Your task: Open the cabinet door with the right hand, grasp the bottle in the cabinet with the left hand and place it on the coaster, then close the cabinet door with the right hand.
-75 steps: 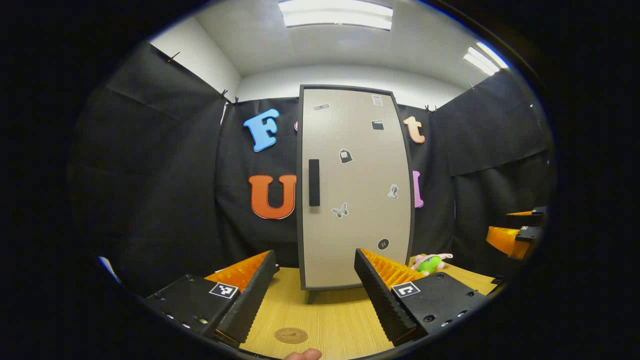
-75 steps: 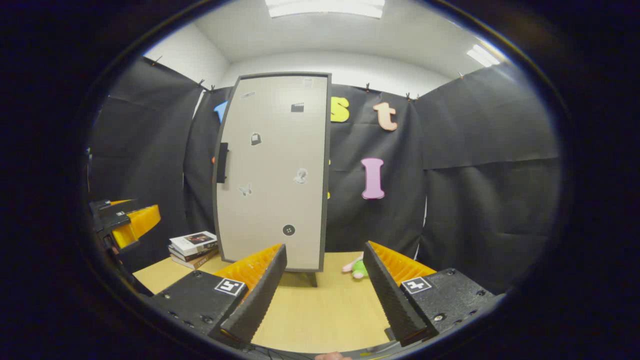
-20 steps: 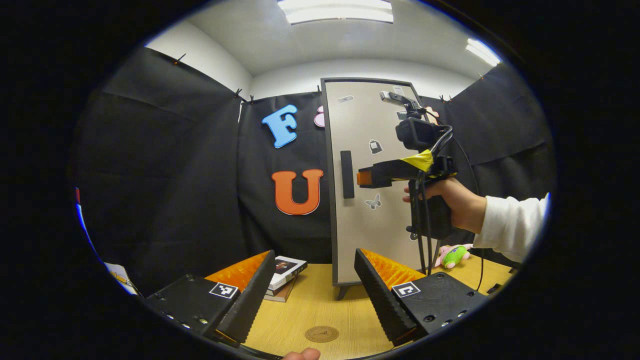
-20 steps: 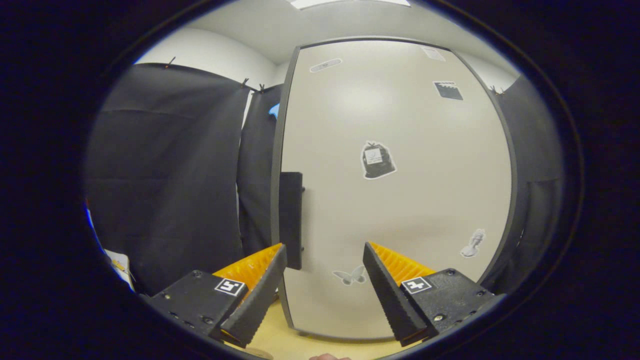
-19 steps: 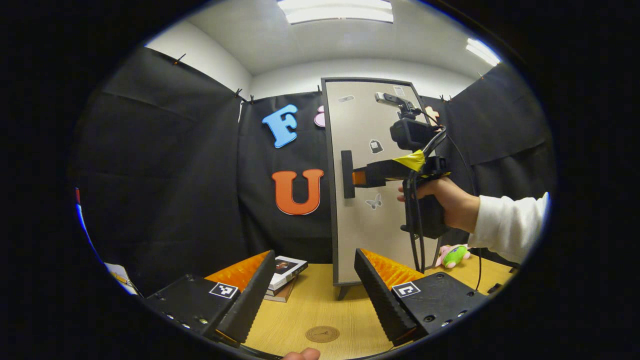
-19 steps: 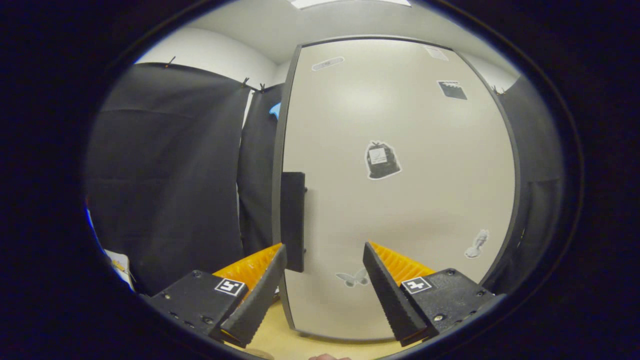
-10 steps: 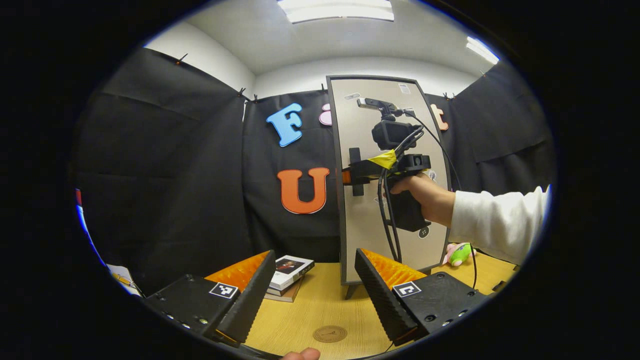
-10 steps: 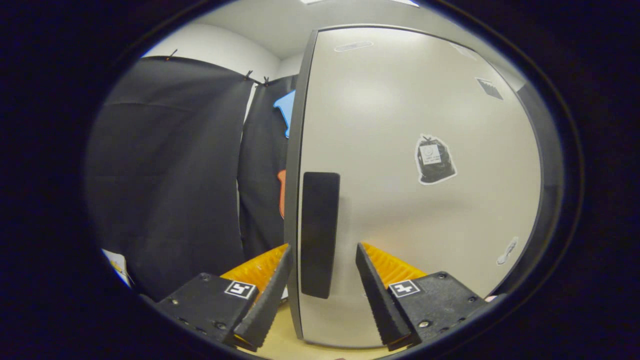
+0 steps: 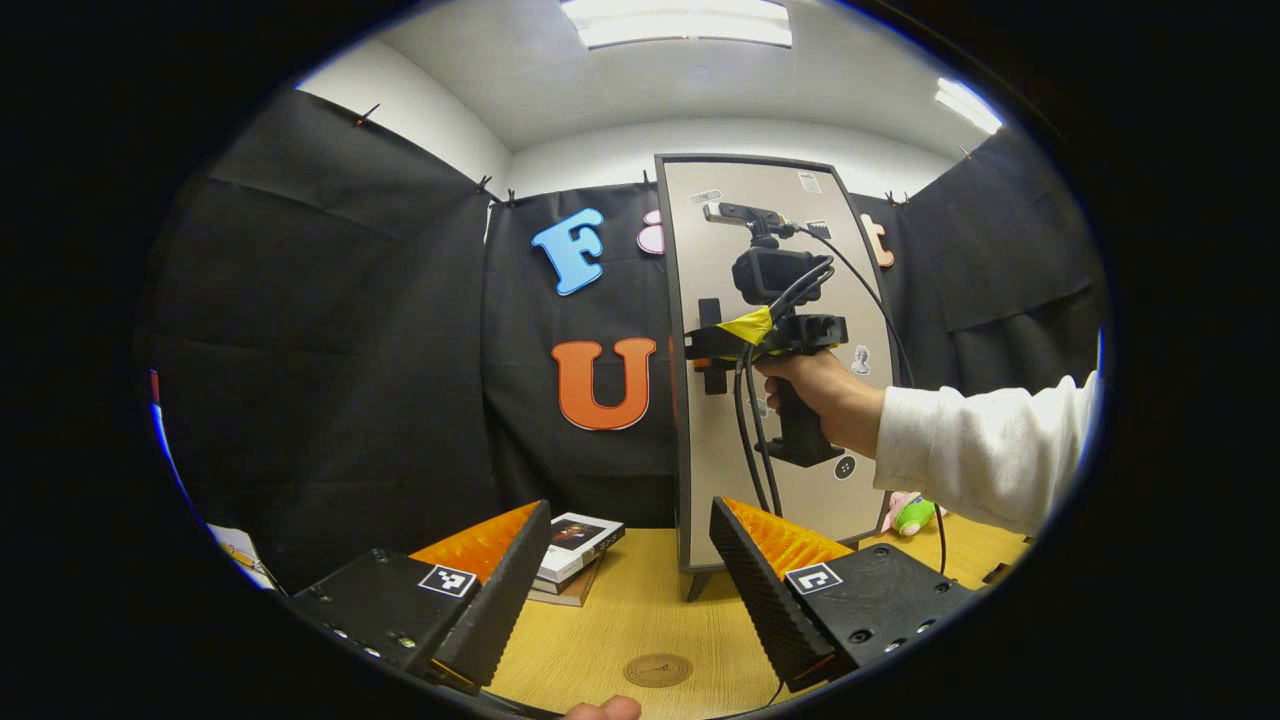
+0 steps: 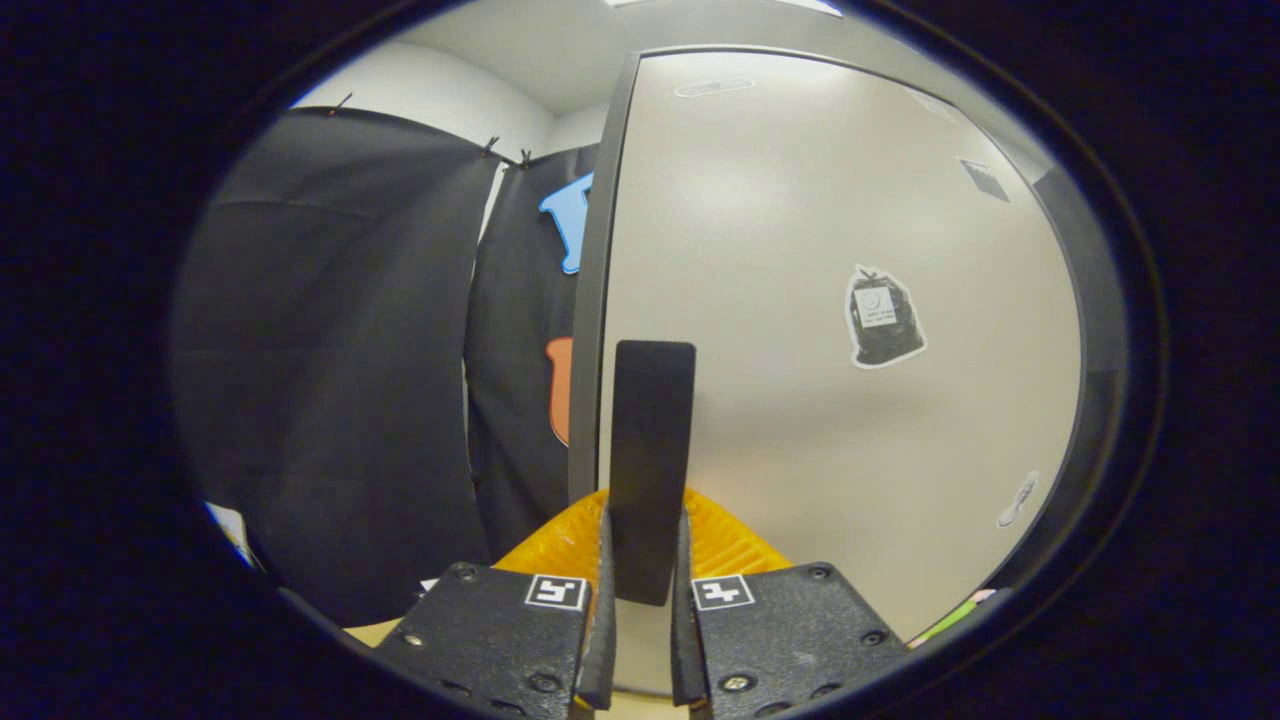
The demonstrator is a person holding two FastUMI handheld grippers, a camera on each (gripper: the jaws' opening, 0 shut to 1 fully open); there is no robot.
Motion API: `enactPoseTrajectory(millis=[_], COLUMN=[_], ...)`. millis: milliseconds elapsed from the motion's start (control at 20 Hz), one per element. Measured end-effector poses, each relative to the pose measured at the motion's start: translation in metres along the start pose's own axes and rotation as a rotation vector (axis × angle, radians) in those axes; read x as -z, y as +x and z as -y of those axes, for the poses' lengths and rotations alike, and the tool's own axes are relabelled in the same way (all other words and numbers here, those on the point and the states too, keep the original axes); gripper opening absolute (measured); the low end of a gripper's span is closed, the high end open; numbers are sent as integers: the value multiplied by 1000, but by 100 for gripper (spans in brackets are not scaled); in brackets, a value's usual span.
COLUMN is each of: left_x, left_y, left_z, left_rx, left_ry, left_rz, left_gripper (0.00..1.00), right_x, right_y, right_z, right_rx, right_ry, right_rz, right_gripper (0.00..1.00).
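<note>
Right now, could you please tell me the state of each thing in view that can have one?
Beige cabinet door: closed.
Black vertical door handle: clamped by the right gripper.
Left gripper: open, empty.
Round brown coaster: bare, flat on the table.
Stacked books: lying flat.

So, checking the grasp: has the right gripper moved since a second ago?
Yes. The right gripper moved left onto the door handle, fingers now closed on it.

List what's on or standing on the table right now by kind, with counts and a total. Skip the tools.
Cabinet: 1
Books, stacked: 2 at least; the lower part of the stack is hard to separate
Coaster: 1
Plush toy: 1
Total: 5
</note>
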State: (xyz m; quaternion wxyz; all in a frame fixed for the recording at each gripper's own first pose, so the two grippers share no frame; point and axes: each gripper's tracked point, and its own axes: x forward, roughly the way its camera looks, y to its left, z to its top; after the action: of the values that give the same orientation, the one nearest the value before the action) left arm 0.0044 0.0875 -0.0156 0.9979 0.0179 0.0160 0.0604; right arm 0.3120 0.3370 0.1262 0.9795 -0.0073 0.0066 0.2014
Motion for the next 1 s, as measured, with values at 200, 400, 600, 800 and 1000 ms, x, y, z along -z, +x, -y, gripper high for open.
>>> enactPoseTrajectory(millis=[200,400,600,800,1000], left_x=[-3,-3,-5,-8,-12], left_y=[-3,-8,-14,-21,-26], left_z=[2,2,2,11,21], left_rx=[16,20,22,42,68], left_ry=[21,10,6,9,-3], left_rz=[24,29,34,38,41], left_gripper=[96,96,96,96,96], right_x=[1,1,0,-1,-4], right_y=[-2,-19,-48,-81,-113], right_z=[0,-6,-9,-8,-2], right_rx=[0,-26,-81,-128,-158], right_ry=[-21,2,12,22,20], right_rz=[4,0,5,7,18], right_gripper=[21,20,20,20,20])
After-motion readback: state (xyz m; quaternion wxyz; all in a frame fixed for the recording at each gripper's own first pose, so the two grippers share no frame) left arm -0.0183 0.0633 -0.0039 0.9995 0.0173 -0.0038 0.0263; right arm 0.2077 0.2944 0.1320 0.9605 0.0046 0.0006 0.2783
